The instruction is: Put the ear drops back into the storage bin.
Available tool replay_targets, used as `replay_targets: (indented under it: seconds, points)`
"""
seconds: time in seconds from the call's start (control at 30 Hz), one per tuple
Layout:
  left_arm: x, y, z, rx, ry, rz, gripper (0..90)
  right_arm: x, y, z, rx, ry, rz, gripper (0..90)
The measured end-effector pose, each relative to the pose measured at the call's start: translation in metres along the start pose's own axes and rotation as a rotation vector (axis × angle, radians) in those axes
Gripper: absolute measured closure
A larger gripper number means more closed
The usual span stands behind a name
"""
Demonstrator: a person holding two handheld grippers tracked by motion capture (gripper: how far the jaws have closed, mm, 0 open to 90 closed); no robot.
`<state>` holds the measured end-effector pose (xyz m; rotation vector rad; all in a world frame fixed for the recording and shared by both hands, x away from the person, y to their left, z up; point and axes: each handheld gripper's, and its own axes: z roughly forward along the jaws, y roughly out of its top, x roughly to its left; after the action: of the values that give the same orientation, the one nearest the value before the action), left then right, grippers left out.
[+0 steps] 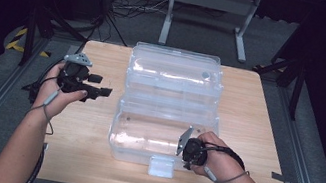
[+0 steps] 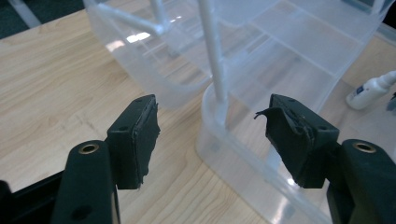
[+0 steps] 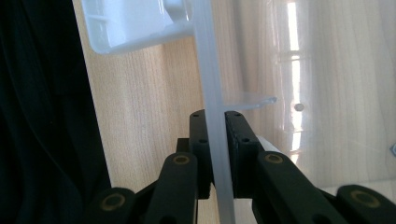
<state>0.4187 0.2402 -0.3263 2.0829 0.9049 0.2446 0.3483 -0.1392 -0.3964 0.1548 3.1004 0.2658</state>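
A clear plastic storage box (image 1: 165,122) sits open in the middle of the wooden table, with its lid (image 1: 174,71) folded back behind it. My right gripper (image 1: 184,161) is at the box's front right and is shut on the thin front wall (image 3: 208,60), which runs straight up between the pads (image 3: 216,126). The white latch (image 3: 135,23) shows farther along that wall. My left gripper (image 1: 103,86) is held above the table to the left of the box. Its jaws (image 2: 212,135) stand wide open with nothing between them and point at the box's corner (image 2: 215,107).
The white latch tab (image 1: 161,166) juts from the box's front near the table's near edge. A small white bottle (image 2: 369,91) lies beyond the box wall. Bare wood (image 1: 88,129) lies left of the box. Metal frame legs (image 1: 208,23) stand behind the table.
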Motion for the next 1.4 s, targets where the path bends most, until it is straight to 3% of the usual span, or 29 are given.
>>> replay_targets:
  seconds: [0.33,0.57,0.93,1.17,1.4]
  points:
    - [-0.011,0.039,0.002,-0.001,-0.037,0.099,34.7,0.000,-0.001,0.000,-0.011,-0.004,0.030,82.1]
    - [-0.014,0.062,0.016,-0.005,-0.067,0.170,39.0,-0.001,-0.002,0.000,-0.011,0.005,0.033,81.9]
    - [-0.020,0.084,0.039,0.009,-0.099,0.203,41.3,-0.001,-0.003,0.000,-0.028,0.009,0.045,81.8]
    - [-0.025,0.098,0.057,0.044,-0.134,0.259,45.3,-0.001,-0.004,0.000,-0.036,0.010,0.048,81.7]
    - [-0.032,0.107,0.075,0.118,-0.169,0.297,50.3,-0.001,-0.005,-0.001,-0.043,0.007,0.046,81.7]
